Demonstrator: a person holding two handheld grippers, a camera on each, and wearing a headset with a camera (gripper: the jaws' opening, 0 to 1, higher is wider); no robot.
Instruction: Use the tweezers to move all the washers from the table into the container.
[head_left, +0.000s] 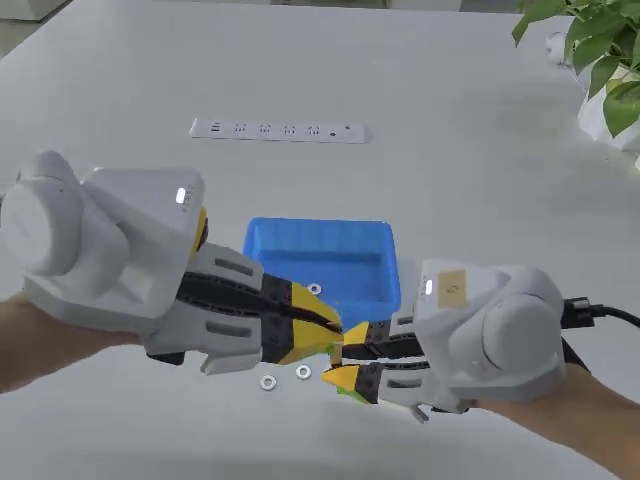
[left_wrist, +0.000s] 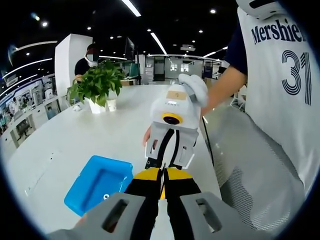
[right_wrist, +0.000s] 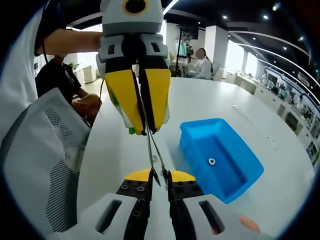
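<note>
The thin metal tweezers (right_wrist: 149, 145) run between my two grippers, which meet tip to tip just in front of the blue container (head_left: 320, 228). My left gripper (head_left: 335, 335) comes in from the left with its yellow jaws shut on one end of the tweezers. From the right, my right gripper (head_left: 338, 362) has its jaws closed on the other end, seen in the right gripper view (right_wrist: 160, 176). Two washers (head_left: 268, 382) (head_left: 303, 372) lie on the table right below the jaws. One washer (head_left: 314, 289) lies inside the container.
A white power strip (head_left: 278, 130) lies on the table beyond the container. A potted plant (head_left: 600, 60) stands at the far right corner. A mesh chair (right_wrist: 45, 165) is at the table's near side, and other people sit in the background.
</note>
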